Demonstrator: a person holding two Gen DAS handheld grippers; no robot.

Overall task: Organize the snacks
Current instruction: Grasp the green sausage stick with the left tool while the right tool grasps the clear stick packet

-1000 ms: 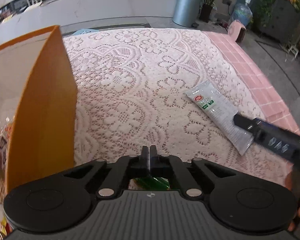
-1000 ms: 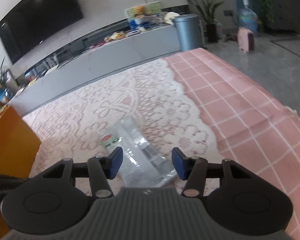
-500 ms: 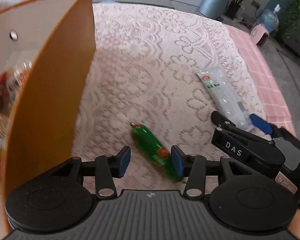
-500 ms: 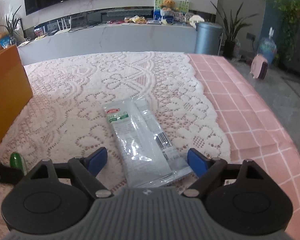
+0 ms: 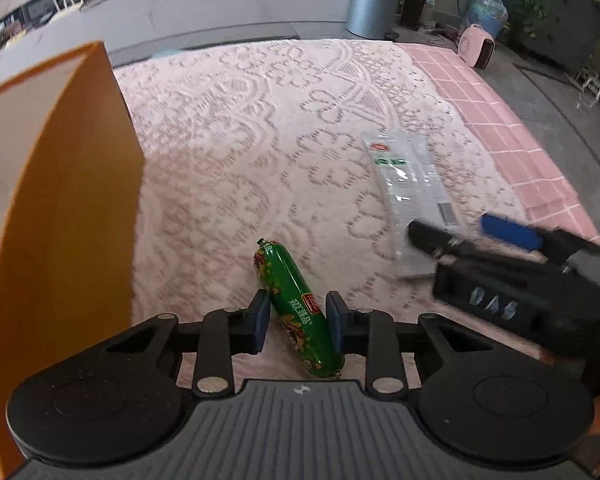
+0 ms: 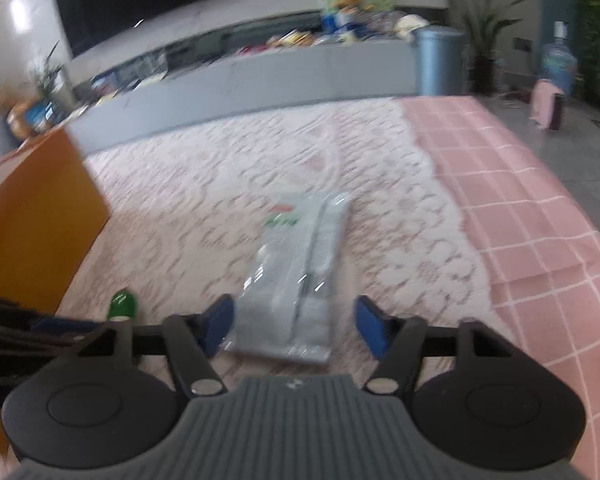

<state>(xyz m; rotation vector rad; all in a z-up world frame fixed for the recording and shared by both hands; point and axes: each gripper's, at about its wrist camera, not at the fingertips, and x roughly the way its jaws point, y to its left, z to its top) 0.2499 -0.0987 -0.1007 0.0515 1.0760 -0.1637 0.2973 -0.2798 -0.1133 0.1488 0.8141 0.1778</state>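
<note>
Left gripper (image 5: pixel 298 326): jaws closing astride the green sausage (image 5: pixel 298 312), a sliver of gap at each pad; not clamped yet.
Right gripper (image 6: pixel 294 326): jaws wide but narrowing, near end of the clear packet (image 6: pixel 300 280) between them, untouched.
Box (image 5: pixel 66 216): orange, at the left edge of the worktop (image 5: pixel 236 152); some snacks show inside.
Done: part of the snacks look stowed.
Left: 2 items lie on the lace cloth, sausage near the box, packet well right.

"DAS" on right tongs (image 5: pixel 472 240).
</note>
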